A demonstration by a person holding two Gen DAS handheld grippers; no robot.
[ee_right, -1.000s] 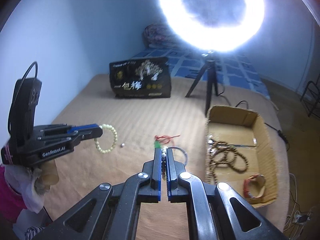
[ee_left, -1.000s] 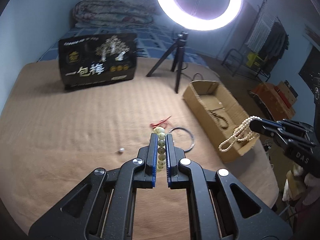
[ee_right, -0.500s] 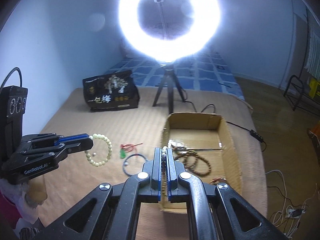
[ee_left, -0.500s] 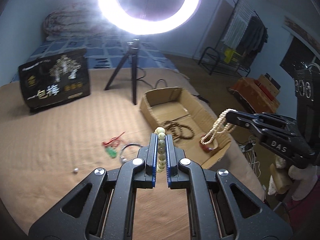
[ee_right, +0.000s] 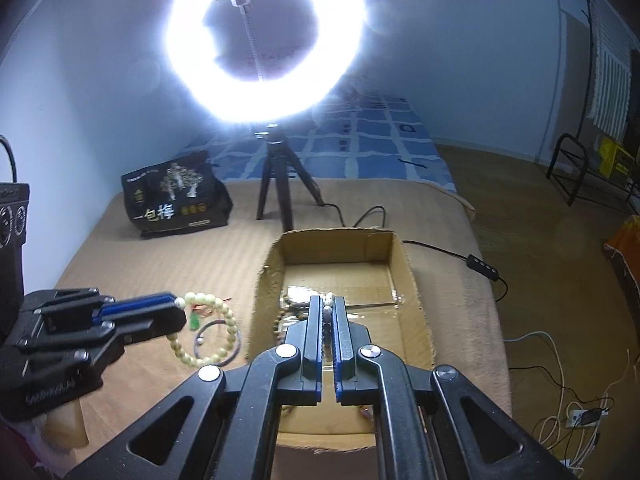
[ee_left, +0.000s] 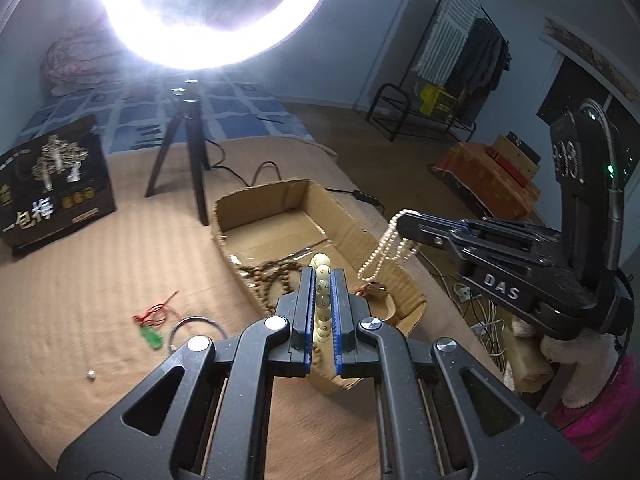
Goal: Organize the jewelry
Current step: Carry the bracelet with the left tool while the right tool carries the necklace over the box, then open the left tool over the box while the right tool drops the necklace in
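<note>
The pale-green beaded bracelet (ee_left: 322, 300), pinched in the closed left gripper (ee_left: 322, 280), hangs as a loop just beside the open brown cardboard box (ee_right: 338, 240), long axis downward. The closed right gripper (ee_right: 328, 312) dangles a white pearl strand (ee_left: 386, 250) over the box. Released early, the bracelet would likely land outside its wall.

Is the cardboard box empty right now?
No. In the right wrist view, dark brown bead strands already lie on the floor of the cardboard box.
</note>
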